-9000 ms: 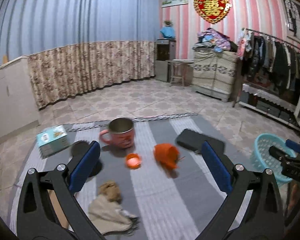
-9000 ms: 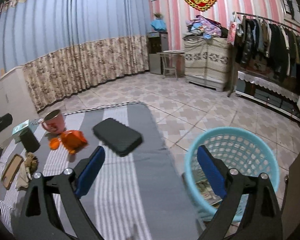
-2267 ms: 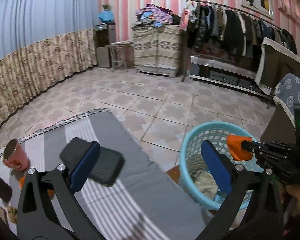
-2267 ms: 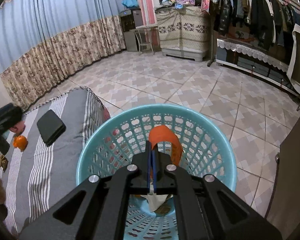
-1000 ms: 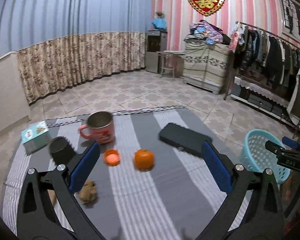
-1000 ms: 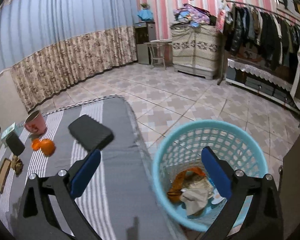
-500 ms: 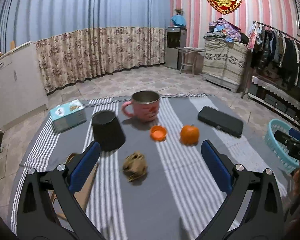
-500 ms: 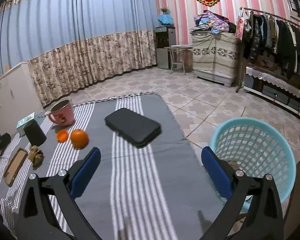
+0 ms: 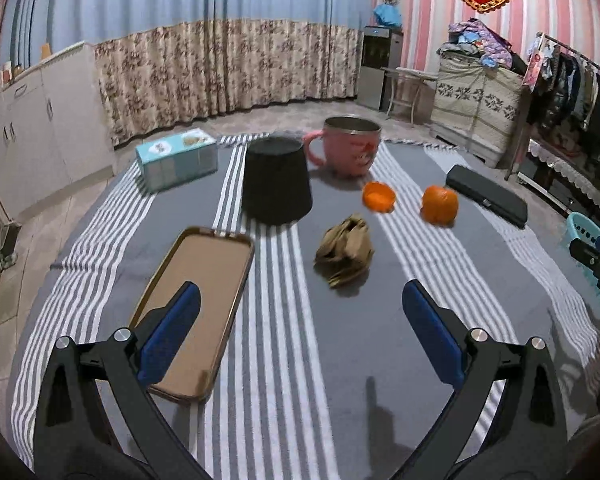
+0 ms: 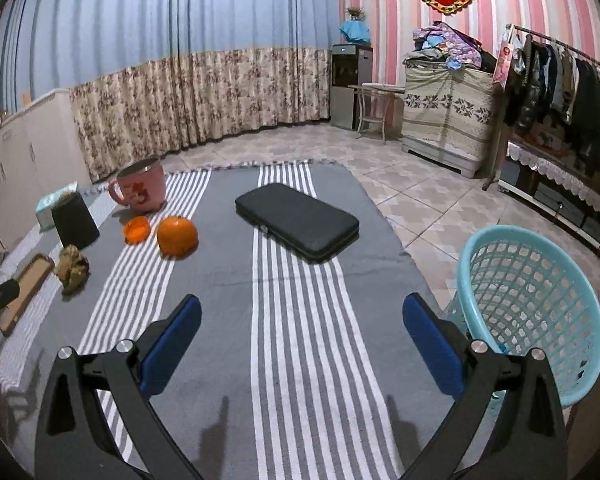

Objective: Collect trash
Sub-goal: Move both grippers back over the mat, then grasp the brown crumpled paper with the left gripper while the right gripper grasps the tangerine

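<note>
Orange peel gone from table since 9 s ago; right gripper (image 10: 300,344) had it clamped over the basket (image 10: 540,320) 2.3 s ago, now fingers wide apart, nothing held. White rag next to the crumpled brown paper (image 9: 345,249) also gone. Left gripper (image 9: 300,332) swung back from the basket side, now nearer the paper, tray (image 9: 198,312) at near left.
</note>
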Action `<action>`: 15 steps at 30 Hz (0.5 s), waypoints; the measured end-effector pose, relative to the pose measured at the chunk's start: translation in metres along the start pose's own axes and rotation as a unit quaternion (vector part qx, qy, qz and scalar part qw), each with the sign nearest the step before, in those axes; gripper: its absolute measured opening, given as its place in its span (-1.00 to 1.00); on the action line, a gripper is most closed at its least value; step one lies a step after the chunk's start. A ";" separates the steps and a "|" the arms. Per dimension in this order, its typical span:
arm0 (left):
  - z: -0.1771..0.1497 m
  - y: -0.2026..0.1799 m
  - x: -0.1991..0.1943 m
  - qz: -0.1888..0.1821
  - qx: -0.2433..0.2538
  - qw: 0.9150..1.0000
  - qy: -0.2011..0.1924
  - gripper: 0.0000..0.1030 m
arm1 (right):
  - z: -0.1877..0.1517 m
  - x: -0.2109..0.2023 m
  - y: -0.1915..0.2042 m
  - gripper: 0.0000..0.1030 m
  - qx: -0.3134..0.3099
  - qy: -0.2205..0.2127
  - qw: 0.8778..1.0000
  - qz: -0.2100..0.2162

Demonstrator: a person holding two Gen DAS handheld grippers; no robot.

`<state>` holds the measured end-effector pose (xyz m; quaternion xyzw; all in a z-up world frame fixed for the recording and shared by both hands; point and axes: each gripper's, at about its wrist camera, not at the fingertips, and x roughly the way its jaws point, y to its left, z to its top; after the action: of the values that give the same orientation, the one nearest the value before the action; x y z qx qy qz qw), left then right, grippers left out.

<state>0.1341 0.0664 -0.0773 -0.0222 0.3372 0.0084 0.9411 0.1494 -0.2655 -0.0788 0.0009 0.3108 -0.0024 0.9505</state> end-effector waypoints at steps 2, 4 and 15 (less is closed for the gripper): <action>-0.002 0.001 0.007 -0.009 -0.005 1.000 0.009 0.89 | -0.001 0.003 0.004 0.91 -0.008 0.009 1.000 -0.008; 0.000 -0.002 0.016 -0.020 -0.003 1.000 0.021 0.89 | -0.001 0.005 0.006 0.91 -0.013 0.013 1.000 -0.015; 0.035 -0.030 0.073 -0.055 0.021 0.996 0.072 0.71 | 0.005 0.014 0.001 0.91 0.006 0.021 1.000 0.012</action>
<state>0.2135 0.0387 -0.0955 -0.0218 0.4029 -0.0519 0.9135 0.1635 -0.2641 -0.0831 0.0107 0.3303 0.0074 0.9438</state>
